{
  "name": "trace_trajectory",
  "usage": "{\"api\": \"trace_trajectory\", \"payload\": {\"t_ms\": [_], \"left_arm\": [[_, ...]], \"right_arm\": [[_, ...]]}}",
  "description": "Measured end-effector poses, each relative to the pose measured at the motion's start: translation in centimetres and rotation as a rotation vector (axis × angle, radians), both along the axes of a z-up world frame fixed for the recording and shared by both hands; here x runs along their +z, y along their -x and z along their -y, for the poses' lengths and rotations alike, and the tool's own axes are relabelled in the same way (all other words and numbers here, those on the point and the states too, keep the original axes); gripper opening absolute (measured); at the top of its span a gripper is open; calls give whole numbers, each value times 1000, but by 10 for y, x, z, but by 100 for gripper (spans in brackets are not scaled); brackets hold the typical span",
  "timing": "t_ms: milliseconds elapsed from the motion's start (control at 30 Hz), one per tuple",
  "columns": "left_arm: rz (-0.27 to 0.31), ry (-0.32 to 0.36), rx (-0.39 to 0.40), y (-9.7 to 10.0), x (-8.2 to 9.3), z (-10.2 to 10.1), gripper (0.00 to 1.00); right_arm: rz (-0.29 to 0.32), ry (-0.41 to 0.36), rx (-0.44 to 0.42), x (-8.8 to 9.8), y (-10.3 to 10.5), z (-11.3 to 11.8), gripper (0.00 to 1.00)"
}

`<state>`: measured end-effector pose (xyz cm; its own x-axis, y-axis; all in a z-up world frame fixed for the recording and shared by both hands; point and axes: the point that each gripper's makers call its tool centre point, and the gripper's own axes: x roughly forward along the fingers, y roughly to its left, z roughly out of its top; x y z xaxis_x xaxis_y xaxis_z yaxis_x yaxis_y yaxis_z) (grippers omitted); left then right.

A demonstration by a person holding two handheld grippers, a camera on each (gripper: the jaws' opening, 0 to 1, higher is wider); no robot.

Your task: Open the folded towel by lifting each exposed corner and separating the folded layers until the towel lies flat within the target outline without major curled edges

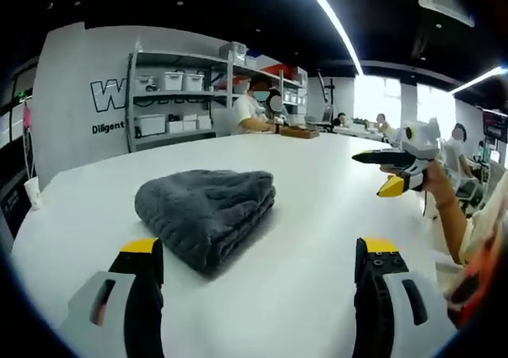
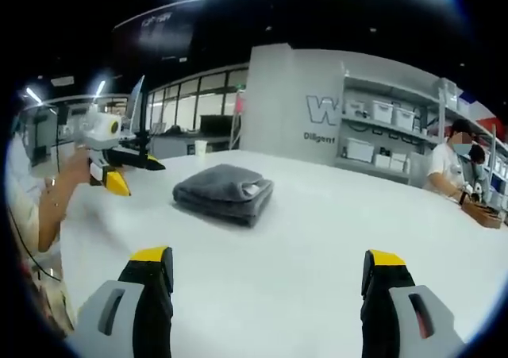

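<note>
While neither gripper has yet made contact, the folded towel lies on the white bench, a thick grey bundle with its layers stacked and nothing opened. Seen from the left gripper view, the left gripper stands wide, holding nothing, and the towel sits just above and slightly left of centre frame, with its rounded near end reaching down almost between the yellow-tipped jaws, close to the left-hand one. Its long axis runs diagonally from lower centre toward upper right of that frame. Seen from the right gripper view, the right gripper also stands wide and empty, and the towel sits in the middle of the frame, left of centre and well apart from the jaws, with bare bench between; a pale tag or label shows at its right-hand edge. The left gripper appears at the left of that frame, held above the bench beside the towel. Judgement: the left gripper is the nearer of the two, the towel lying directly ahead of it, so the first corner lift falls most readily to it; the right gripper would need to advance across the bench. No target outline can be made out on the surface.
</note>
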<state>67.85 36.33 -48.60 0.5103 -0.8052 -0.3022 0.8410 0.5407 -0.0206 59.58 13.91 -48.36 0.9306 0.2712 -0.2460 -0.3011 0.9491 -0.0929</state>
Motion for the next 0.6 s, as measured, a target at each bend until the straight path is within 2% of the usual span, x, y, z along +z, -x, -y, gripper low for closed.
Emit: {"api": "trace_trajectory", "payload": {"t_ms": [67,367,467,600], "left_arm": [[1,-13,0,-3,2,4,99],[-28,42,6,-22,20,19,99],[-6,39,11,-30,28,23,99],[35,-8,23,-39,34,27,99]], "right_arm": [[2,-6,-1,0,-3,2,99],[1,-7,12,-2,-11,0,99],[8,-6,20,1,-12,-2,99],[30,-3,29,10,-13,-5,99]]}}
